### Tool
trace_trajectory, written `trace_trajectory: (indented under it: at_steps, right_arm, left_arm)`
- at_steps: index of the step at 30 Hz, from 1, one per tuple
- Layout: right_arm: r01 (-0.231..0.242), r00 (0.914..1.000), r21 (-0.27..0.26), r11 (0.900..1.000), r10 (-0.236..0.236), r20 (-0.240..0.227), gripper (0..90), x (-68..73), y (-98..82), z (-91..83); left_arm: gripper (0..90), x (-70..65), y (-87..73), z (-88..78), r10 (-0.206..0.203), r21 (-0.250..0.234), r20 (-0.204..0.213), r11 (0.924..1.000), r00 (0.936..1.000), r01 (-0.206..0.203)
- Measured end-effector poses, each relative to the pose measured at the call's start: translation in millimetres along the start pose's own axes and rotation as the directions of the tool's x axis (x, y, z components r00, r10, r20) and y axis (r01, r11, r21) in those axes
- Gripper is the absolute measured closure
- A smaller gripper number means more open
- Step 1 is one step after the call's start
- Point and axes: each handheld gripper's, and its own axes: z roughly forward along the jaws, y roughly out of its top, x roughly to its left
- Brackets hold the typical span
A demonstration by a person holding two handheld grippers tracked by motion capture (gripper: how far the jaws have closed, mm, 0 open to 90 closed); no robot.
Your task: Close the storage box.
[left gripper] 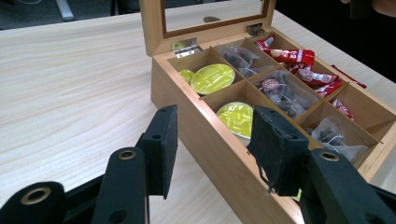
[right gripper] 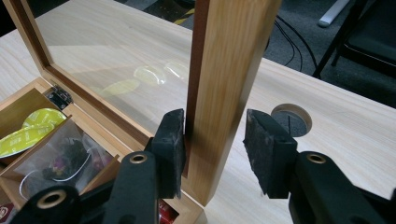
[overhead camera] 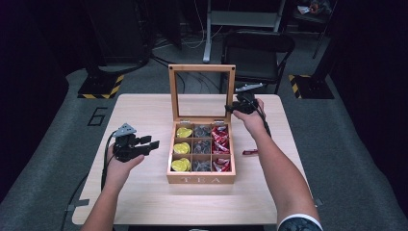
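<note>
A wooden tea box (overhead camera: pixel 201 179) sits open near the middle of a pale wood table (overhead camera: pixel 144 192), its glass-paned lid (overhead camera: pixel 202 91) standing upright at the back. The right gripper (overhead camera: pixel 230 109), held in the person's right hand (overhead camera: pixel 252 118), straddles the lid's right-hand frame post; in the right gripper view the post (right gripper: pixel 224 93) stands between the two black jaws, one pad (right gripper: pixel 172 140) touching the wood while the other stands a little apart from it, so the jaws are spread and not yet clamped. The left gripper (overhead camera: pixel 153 142), held in the left hand (overhead camera: pixel 122 161), hangs just beside the box's left wall, its jaws parted and holding nothing. Through the left gripper view the box's nine compartments show yellow-green capsules (left gripper: pixel 212 78) in the nearest column, clear sachets (left gripper: pixel 285 91) in the middle column and red packets (left gripper: pixel 292 57) in the far one. One more red packet (overhead camera: pixel 249 152) lies on the table just beside the box's right wall. A dark chair (overhead camera: pixel 257 53) stands beyond the table's far edge
</note>
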Motion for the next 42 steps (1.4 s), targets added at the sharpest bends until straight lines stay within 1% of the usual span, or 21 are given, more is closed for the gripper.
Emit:
trace_trajectory:
  at_steps: [1, 3, 6, 8, 9, 12, 13, 14, 17, 19, 23, 26, 28, 30, 31, 32, 33, 36, 38, 42]
  right_arm:
    - [0.008, 1.0000, -0.001, 1.000, -0.008, -0.002, 59.8, -0.1, 0.0, 0.9]
    - [0.006, 0.9999, -0.001, 1.000, -0.006, -0.008, 62.2, 1.7, 0.4, 1.6]
    - [0.025, 0.9997, -0.001, 1.000, -0.025, -0.005, 63.0, 1.4, 1.4, 2.0]
    - [0.018, 0.9998, 0.000, 1.000, -0.018, -0.011, 63.6, 0.8, 1.5, 1.0]
    - [0.004, 0.9998, 0.002, 1.000, -0.004, -0.017, 63.9, 0.8, 1.3, 0.5]
    - [0.005, 0.9996, -0.003, 1.000, -0.005, -0.029, 64.7, -1.2, 1.0, -0.5]
    - [-0.008, 0.9994, 0.003, 1.000, 0.008, -0.032, 64.7, -0.5, 0.8, -1.3]
    - [0.003, 0.9995, 0.000, 1.000, -0.003, -0.031, 64.8, -0.9, 1.0, -1.5]
    - [0.013, 0.9994, -0.002, 1.000, -0.013, -0.031, 65.0, -0.3, 0.6, -2.5]
    - [0.005, 0.9995, -0.002, 1.000, -0.006, -0.032, 65.2, 0.6, -0.1, -3.9]
    - [0.013, 0.9994, -0.007, 1.000, -0.014, -0.032, 65.4, 2.1, -1.0, -5.7]
    - [0.019, 0.9992, -0.014, 1.000, -0.019, -0.035, 65.6, 2.6, -2.6, -7.3]
    - [0.023, 0.9990, -0.023, 0.999, -0.024, -0.037, 65.7, 3.0, -3.6, -7.7]
    - [0.011, 0.9995, -0.025, 1.000, -0.012, -0.030, 65.7, 4.9, -4.0, -8.3]
    - [0.020, 0.9994, -0.024, 1.000, -0.021, -0.029, 65.7, 4.8, -4.3, -8.7]
    - [0.013, 0.9996, -0.026, 1.000, -0.014, -0.026, 65.7, 6.0, -4.6, -9.0]
    - [0.026, 0.9993, -0.027, 0.999, -0.027, -0.025, 65.8, 5.8, -4.7, -9.4]
    - [0.023, 0.9994, -0.031, 0.999, -0.024, -0.027, 65.8, 7.5, -5.8, -10.6]
    - [0.024, 0.9994, -0.027, 0.999, -0.025, -0.026, 65.9, 8.6, -6.1, -11.8]
    - [0.050, 0.9985, -0.024, 0.998, -0.051, -0.018, 65.9, 9.8, -6.3, -13.2]
  left_arm:
    - [51.6, 0.3, -0.1, -0.2, -0.003, -0.001, 0.000, 1.0000, 1.0000, 0.003]
    - [51.6, 1.0, -0.3, -0.6, -0.007, 0.000, 0.000, 1.0000, 1.0000, 0.007]
    - [51.6, 2.1, -0.6, -0.3, -0.004, 0.001, 0.002, 1.0000, 1.0000, 0.004]
    - [51.6, 2.4, -1.1, 0.3, -0.009, 0.004, 0.002, 1.0000, 1.0000, 0.009]
    - [51.6, 2.5, -1.2, 0.6, -0.009, 0.004, 0.001, 1.0000, 1.0000, 0.009]
    - [51.6, 2.4, -1.3, 1.8, -0.009, 0.007, 0.002, 0.9999, 1.0000, 0.009]
    - [51.6, 1.8, -1.5, 2.6, -0.011, 0.003, -0.002, 0.9999, 0.9999, 0.011]
    - [51.6, 1.8, -1.1, 2.7, -0.007, 0.008, 0.002, 0.9999, 1.0000, 0.007]
    - [51.6, 1.0, -1.0, 3.8, -0.010, 0.012, 0.002, 0.9999, 0.9999, 0.010]
    - [51.6, 1.4, -0.6, 4.9, -0.005, 0.014, 0.001, 0.9999, 1.0000, 0.005]
    - [51.6, 1.8, 3.1, 5.1, -0.011, 0.004, 0.001, 0.9999, 0.9999, 0.011]
    - [51.8, 3.0, 10.2, 7.0, -0.016, -0.002, 0.000, 0.9999, 0.9999, 0.016]
    - [52.5, 3.6, 16.0, 10.1, -0.008, 0.001, 0.009, 1.0000, 0.9999, 0.008]
    - [53.4, 4.4, 20.8, 14.7, -0.002, 0.013, 0.012, 0.9999, 0.9999, 0.002]
    - [53.8, 5.1, 24.5, 18.3, 0.003, 0.033, 0.014, 0.9995, 0.9999, -0.003]
    - [54.2, 5.7, 27.4, 21.1, 0.011, 0.043, 0.010, 0.9990, 0.9999, -0.011]
    - [54.5, 6.2, 29.7, 22.9, 0.016, 0.050, 0.009, 0.9986, 0.9998, -0.016]
    - [55.0, 8.0, 39.1, 28.5, 0.012, 0.055, 0.023, 0.9984, 0.9997, -0.013]
    - [55.0, 9.2, 46.3, 31.6, 0.015, 0.048, 0.020, 0.9987, 0.9997, -0.016]
    - [55.0, 10.4, 56.9, 36.4, 0.027, 0.048, 0.013, 0.9985, 0.9996, -0.027]
